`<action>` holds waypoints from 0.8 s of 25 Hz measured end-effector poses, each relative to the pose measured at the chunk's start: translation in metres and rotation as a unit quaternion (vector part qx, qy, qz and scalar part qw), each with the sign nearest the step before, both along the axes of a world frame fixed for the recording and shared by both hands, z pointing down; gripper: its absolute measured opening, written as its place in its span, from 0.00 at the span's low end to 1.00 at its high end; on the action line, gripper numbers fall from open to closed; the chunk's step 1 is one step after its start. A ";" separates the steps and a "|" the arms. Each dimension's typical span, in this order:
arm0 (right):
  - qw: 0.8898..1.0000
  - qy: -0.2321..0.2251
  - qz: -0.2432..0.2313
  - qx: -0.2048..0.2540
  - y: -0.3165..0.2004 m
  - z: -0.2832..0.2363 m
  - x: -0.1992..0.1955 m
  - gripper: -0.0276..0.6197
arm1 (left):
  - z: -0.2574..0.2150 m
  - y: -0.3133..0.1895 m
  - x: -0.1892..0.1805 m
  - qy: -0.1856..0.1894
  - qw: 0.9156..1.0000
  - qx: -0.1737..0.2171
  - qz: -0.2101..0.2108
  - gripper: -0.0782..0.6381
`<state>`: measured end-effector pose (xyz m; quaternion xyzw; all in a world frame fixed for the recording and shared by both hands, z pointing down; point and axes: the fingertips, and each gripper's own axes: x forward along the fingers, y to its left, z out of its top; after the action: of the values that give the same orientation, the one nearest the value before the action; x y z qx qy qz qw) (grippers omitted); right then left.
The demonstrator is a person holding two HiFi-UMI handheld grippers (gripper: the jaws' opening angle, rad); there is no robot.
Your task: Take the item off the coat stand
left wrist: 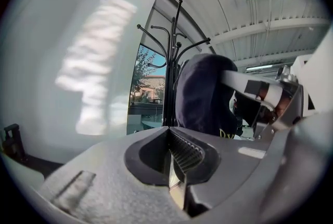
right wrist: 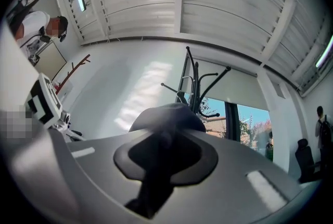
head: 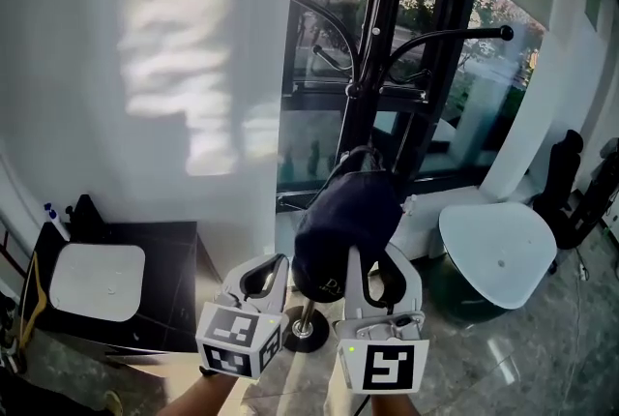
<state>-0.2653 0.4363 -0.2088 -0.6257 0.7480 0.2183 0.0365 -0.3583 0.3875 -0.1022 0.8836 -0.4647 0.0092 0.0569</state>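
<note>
Right hand-held gripper (head: pixel 377 267) grips the dark navy fabric cap (head: pixel 343 221), apparently already off the black metal coat stand (head: pixel 379 37) at twelve o'clock; left hand-held gripper (head: pixel 263 277) is closed, empty.

The navy cap (head: pixel 346 225) is soft and rounded, dark all over, with small yellow lettering near its lower edge. A fold of its fabric is pinched between the jaws of the right gripper (head: pixel 373 261), crown up. It hangs in front of the lower pole of the coat stand (head: pixel 372 66), below the hook arms and apart from their tips. The stand is black metal and upright: 1 central pole, curved arms with ball tips, a round base.
</note>
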 end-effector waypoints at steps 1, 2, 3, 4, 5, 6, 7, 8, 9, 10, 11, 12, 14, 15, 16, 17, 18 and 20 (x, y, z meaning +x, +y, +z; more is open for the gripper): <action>1.000 -0.002 0.003 -0.016 0.000 0.013 0.004 0.14 | 0.001 0.001 0.001 -0.002 1.000 0.002 -0.002 0.11; 0.999 -0.003 0.006 -0.031 0.000 0.025 0.009 0.14 | 0.002 0.002 0.003 -0.005 1.000 0.004 -0.003 0.11; 0.999 -0.005 0.007 -0.044 -0.001 0.036 0.012 0.14 | 0.003 0.003 0.005 -0.008 1.000 0.005 -0.004 0.11; 0.998 -0.009 0.007 -0.054 -0.002 0.045 0.014 0.14 | 0.004 0.004 0.006 -0.009 1.000 0.005 -0.005 0.11; 0.998 -0.014 0.006 -0.063 -0.003 0.052 0.016 0.14 | 0.005 0.004 0.008 -0.009 1.000 0.005 -0.005 0.11; 0.997 -0.019 0.004 -0.070 -0.004 0.058 0.018 0.14 | 0.005 0.005 0.009 -0.008 1.000 0.006 -0.005 0.11; 0.997 -0.024 0.001 -0.078 -0.005 0.063 0.019 0.14 | 0.004 0.006 0.011 -0.007 1.000 0.007 -0.005 0.11; 0.996 -0.030 -0.001 -0.085 -0.006 0.068 0.021 0.14 | 0.003 0.007 0.013 -0.007 1.000 0.010 -0.005 0.11; 0.995 -0.036 -0.004 -0.094 -0.007 0.073 0.023 0.14 | 0.002 0.009 0.016 -0.009 1.000 0.014 -0.005 0.11; 0.994 -0.043 -0.006 -0.101 -0.008 0.077 0.025 0.14 | 0.002 0.011 0.018 -0.014 1.000 0.018 -0.004 0.11; 0.993 -0.048 -0.007 -0.107 -0.009 0.081 0.026 0.14 | 0.002 0.012 0.020 -0.020 1.000 0.022 -0.003 0.11; 0.992 -0.052 -0.007 -0.113 -0.009 0.084 0.028 0.14 | 0.003 0.013 0.022 -0.025 0.999 0.025 -0.002 0.11; 0.991 -0.053 -0.007 -0.122 -0.011 0.090 0.029 0.14 | 0.004 0.014 0.025 -0.029 0.999 0.026 0.000 0.11; 0.991 -0.053 -0.006 -0.125 -0.012 0.092 0.030 0.14 | 0.005 0.014 0.026 -0.028 0.999 0.024 0.001 0.11; 0.990 -0.054 -0.006 -0.127 -0.012 0.094 0.030 0.14 | 0.005 0.014 0.027 -0.028 0.999 0.023 0.002 0.11; 0.990 -0.055 -0.007 -0.129 -0.013 0.095 0.031 0.14 | 0.006 0.014 0.028 -0.028 0.999 0.022 0.003 0.11; 0.990 -0.057 -0.007 -0.131 -0.013 0.096 0.031 0.14 | 0.006 0.014 0.028 -0.028 0.999 0.021 0.003 0.11; 0.989 -0.056 -0.005 -0.134 -0.014 0.098 0.032 0.14 | 0.006 0.014 0.029 -0.029 0.999 0.022 0.004 0.11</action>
<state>-0.2334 0.4226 -0.1109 -0.6323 0.7705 0.0809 -0.0044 -0.3291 0.4014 -0.0964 0.8858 -0.4627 0.0251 0.0241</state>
